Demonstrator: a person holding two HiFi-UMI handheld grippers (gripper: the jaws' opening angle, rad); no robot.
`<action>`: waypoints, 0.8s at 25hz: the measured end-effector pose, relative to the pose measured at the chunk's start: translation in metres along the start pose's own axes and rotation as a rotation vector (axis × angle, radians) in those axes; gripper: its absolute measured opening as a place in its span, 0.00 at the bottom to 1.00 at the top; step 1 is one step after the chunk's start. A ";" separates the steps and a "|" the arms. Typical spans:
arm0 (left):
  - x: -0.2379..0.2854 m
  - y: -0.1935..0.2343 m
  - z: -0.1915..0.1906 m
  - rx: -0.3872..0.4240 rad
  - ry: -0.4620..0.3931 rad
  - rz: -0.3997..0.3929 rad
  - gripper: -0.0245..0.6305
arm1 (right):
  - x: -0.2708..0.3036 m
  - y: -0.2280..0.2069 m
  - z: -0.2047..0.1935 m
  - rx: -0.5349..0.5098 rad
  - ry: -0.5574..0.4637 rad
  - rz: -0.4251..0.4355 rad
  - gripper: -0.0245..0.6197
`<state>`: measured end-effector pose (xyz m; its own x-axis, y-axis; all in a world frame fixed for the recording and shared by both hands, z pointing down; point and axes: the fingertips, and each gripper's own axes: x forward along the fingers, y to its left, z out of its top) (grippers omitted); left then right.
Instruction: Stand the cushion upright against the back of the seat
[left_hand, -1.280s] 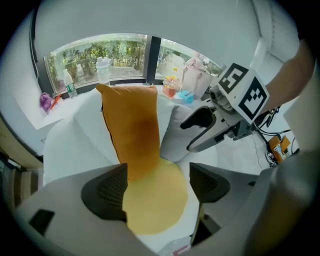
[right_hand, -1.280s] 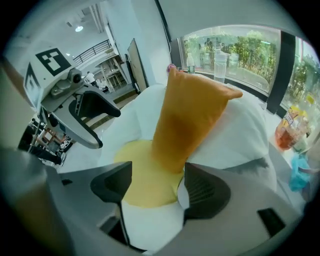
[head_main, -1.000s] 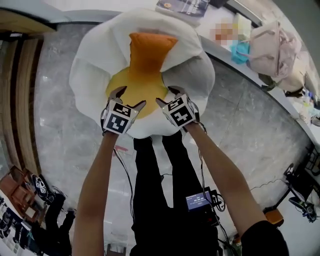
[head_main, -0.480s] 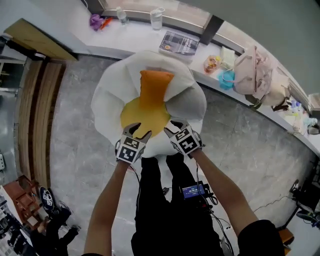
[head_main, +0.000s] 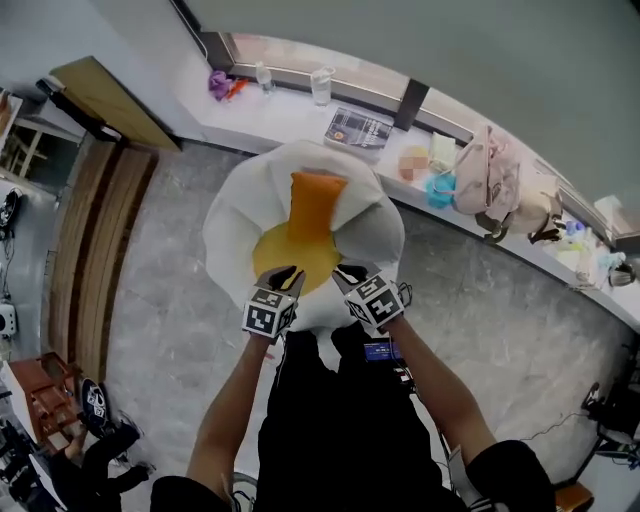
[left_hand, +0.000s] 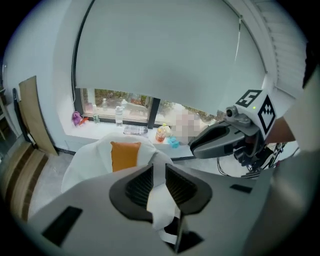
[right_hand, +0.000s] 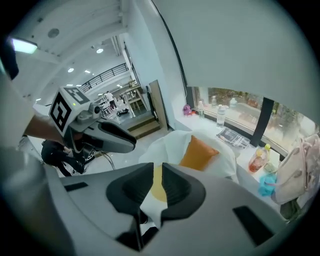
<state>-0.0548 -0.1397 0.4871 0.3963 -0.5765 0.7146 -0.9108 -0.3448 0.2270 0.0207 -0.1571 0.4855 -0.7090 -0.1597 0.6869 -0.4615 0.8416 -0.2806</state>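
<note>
Raised clear of the seat (head_main: 235, 225) since the earlier frame: left gripper (head_main: 287, 274), right gripper (head_main: 350, 272). Jaws on both are being closed, narrow gap left, nothing between. Orange cushion (head_main: 313, 207) is stood upright against seat back.

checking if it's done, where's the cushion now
Head view, centre: the cushion stands upright against the white chair's back, just beyond the yellow seat.
</note>
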 end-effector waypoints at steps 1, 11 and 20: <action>-0.003 -0.008 0.000 -0.006 -0.007 0.000 0.16 | -0.010 0.004 0.001 -0.007 -0.011 -0.001 0.14; -0.039 -0.046 0.027 0.016 -0.102 -0.004 0.06 | -0.077 0.018 -0.001 -0.116 -0.092 -0.036 0.07; -0.079 -0.059 0.050 0.027 -0.197 -0.031 0.06 | -0.108 0.022 0.016 -0.102 -0.138 -0.059 0.07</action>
<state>-0.0261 -0.1110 0.3839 0.4413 -0.6985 0.5634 -0.8956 -0.3825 0.2274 0.0786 -0.1300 0.3948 -0.7520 -0.2737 0.5996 -0.4526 0.8757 -0.1679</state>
